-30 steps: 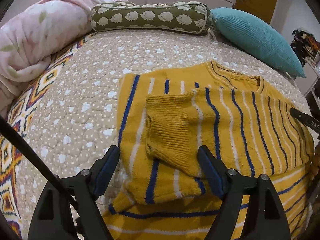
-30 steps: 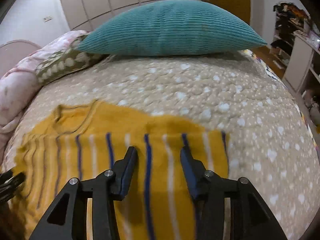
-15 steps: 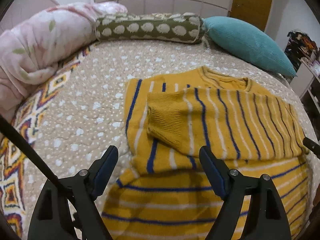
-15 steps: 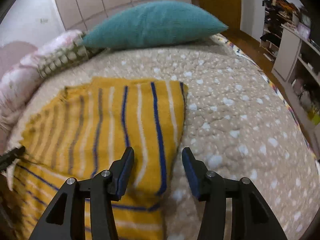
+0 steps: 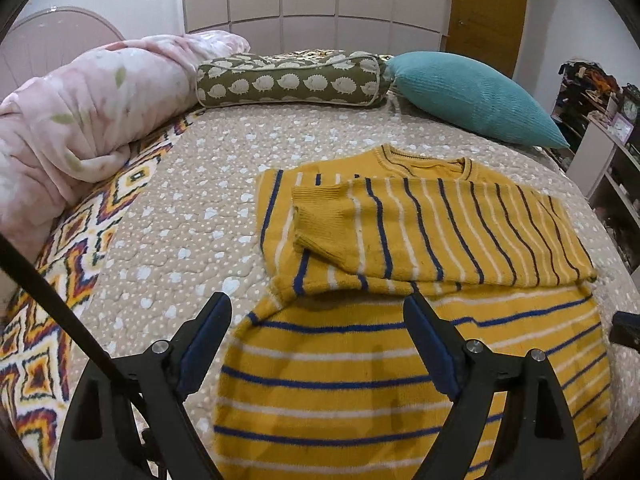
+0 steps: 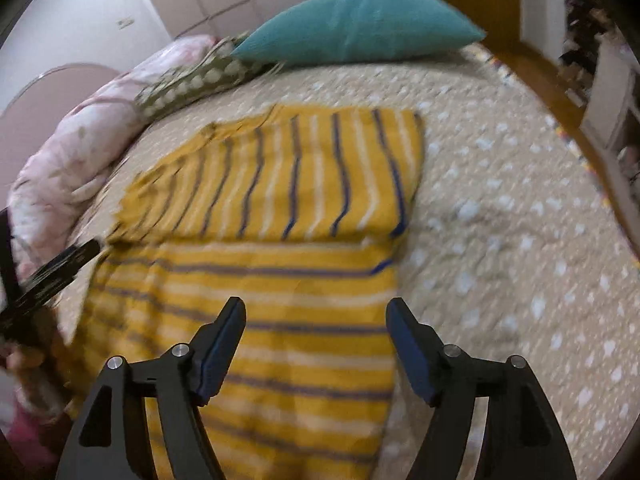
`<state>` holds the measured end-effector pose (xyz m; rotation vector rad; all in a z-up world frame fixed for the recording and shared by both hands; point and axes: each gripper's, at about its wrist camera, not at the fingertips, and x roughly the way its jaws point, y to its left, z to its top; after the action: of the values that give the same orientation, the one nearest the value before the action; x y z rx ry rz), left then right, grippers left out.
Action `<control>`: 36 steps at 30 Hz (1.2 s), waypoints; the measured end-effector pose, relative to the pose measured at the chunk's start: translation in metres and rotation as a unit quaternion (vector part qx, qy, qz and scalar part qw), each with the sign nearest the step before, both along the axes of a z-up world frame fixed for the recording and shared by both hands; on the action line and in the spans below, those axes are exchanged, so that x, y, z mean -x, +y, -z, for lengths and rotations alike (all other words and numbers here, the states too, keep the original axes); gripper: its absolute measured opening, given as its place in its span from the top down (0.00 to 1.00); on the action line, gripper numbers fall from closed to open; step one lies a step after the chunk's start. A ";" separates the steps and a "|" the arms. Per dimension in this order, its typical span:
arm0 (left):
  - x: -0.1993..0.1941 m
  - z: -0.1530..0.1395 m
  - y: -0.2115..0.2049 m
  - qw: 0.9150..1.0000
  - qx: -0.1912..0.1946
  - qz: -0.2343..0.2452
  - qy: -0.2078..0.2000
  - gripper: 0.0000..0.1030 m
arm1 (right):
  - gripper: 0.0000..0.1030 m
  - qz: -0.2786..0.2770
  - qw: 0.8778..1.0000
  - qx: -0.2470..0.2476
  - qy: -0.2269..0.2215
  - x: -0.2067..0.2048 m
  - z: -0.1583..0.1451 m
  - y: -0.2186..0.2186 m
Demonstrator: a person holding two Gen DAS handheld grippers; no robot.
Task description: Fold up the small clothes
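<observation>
The right gripper (image 6: 316, 316) hangs above the lower part of a yellow striped sweater (image 6: 272, 264), its two fingers wide apart and holding nothing. The sweater lies flat on the dotted beige bedspread (image 6: 500, 216), with one sleeve (image 6: 280, 176) folded across the chest. Behind it lies a teal pillow (image 6: 352, 24), then a green patterned bolster (image 6: 188, 80) and a pink blanket (image 6: 68, 152). The picture is somewhat blurred. At the left edge the other black gripper (image 6: 52, 276) is partly seen
</observation>
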<state>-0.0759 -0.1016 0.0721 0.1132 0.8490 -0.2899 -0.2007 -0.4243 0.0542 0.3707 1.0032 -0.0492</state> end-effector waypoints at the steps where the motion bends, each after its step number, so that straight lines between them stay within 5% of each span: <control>1: 0.002 -0.001 0.001 1.000 0.000 0.000 -0.001 0.16 | 0.25 -0.014 1.000 -0.008 0.007 0.004 -0.003 0.001; 4: 0.006 -0.004 0.005 1.000 0.002 -0.003 -0.002 0.16 | 0.21 -0.034 0.999 -0.009 0.015 0.016 -0.016 0.000; 7: 0.011 -0.006 0.009 1.000 0.008 -0.006 0.001 0.16 | 0.14 -0.010 0.999 0.040 0.006 0.028 -0.028 -0.005; 26: 0.038 0.021 0.037 0.999 0.006 -0.019 0.025 0.16 | 0.14 0.047 0.992 0.108 -0.043 0.029 0.001 0.024; 36: 0.036 0.033 0.037 0.999 0.000 -0.020 0.037 0.16 | 0.19 0.081 0.979 0.183 -0.026 -0.035 0.031 -0.012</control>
<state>-0.1124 -0.0646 0.0394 0.0868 0.9248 -0.2579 -0.1654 -0.4364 0.0229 0.1136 0.8885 -0.3650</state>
